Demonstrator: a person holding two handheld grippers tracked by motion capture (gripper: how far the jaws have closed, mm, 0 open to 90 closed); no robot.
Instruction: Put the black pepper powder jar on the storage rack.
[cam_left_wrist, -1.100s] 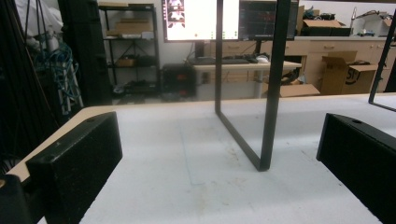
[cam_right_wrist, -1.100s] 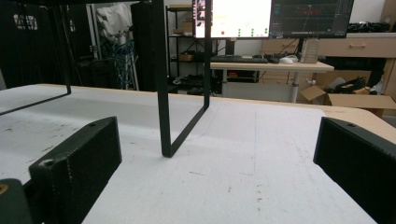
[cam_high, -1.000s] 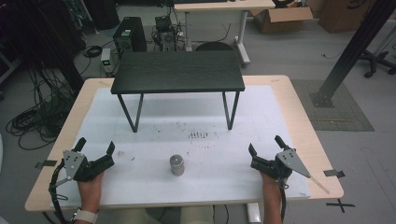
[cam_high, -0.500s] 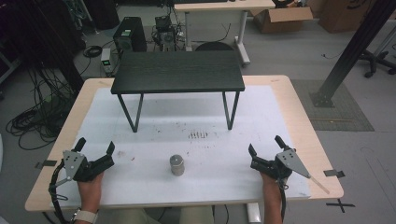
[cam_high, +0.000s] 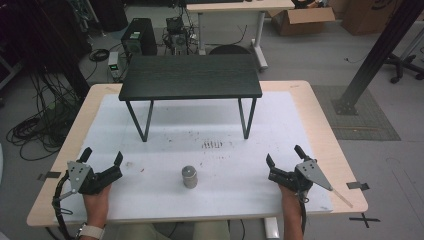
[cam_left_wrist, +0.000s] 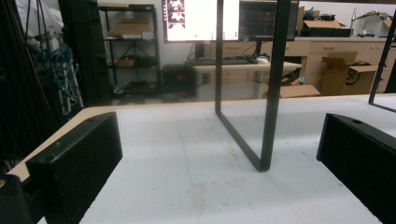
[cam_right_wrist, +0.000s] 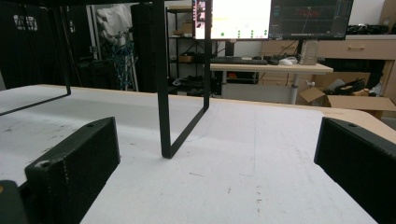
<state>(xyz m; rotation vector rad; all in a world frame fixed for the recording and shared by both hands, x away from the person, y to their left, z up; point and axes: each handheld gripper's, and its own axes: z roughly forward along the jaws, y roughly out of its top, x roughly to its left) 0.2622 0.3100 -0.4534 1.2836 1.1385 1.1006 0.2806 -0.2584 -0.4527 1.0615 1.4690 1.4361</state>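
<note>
A small grey metal cylinder (cam_high: 189, 176) stands upright on the white mat (cam_high: 165, 135), near the front edge and midway between the hands. My left gripper (cam_high: 102, 156) rests at the front left, open, with nothing between its jaws (cam_left_wrist: 219, 172). My right gripper (cam_high: 284, 154) rests at the front right, open and empty as well (cam_right_wrist: 219, 172). A low black shelf table (cam_high: 190, 76) stands at the back of the mat; its left leg frame (cam_left_wrist: 268, 93) rises ahead of the left gripper and its right leg frame (cam_right_wrist: 163, 93) ahead of the right gripper.
The white mat covers a light wooden tabletop (cam_high: 320, 125). Dark specks (cam_high: 212, 145) mark the mat in front of the shelf. Beyond the table are a computer tower (cam_high: 136, 37), cables, a desk and cardboard boxes (cam_high: 302, 17). Monitors (cam_left_wrist: 201, 18) glow in the background.
</note>
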